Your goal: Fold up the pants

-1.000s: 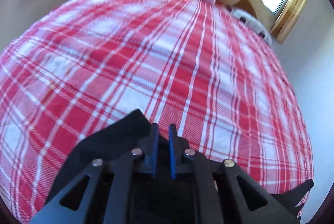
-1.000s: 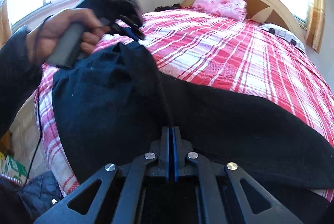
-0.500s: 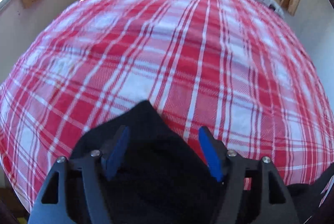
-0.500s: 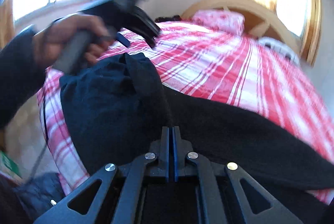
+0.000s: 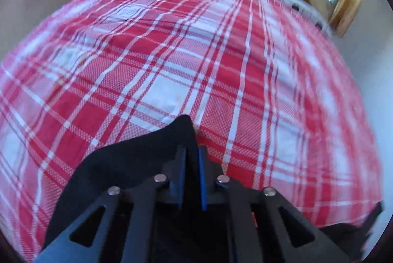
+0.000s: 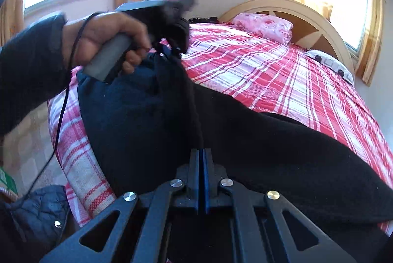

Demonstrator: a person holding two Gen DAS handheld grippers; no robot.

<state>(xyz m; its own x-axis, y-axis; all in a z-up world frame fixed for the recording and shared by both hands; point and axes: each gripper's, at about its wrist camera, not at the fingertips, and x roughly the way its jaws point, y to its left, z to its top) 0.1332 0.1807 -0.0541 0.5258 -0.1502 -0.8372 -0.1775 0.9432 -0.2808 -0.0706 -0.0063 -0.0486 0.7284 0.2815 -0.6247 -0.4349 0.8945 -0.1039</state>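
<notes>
Black pants lie across the near end of a red-and-white plaid bed. My right gripper is shut on a fold of the pants at the near edge, and a ridge of cloth runs from it up to the left gripper. A person's hand holds that gripper, pinching a raised corner of the pants at the bed's left side. In the left wrist view the left gripper is shut on the black pants, whose corner sticks out past the blue pads over the plaid sheet.
A pink pillow leans on the curved wooden headboard at the far end. A white cushion lies at the far right. A dark quilted jacket sits on the floor left of the bed. Windows are on the left and far walls.
The left gripper opened over the pants' corner, sank, and shut on it again. The right gripper stayed shut on the cloth and shifted slightly sideways.
</notes>
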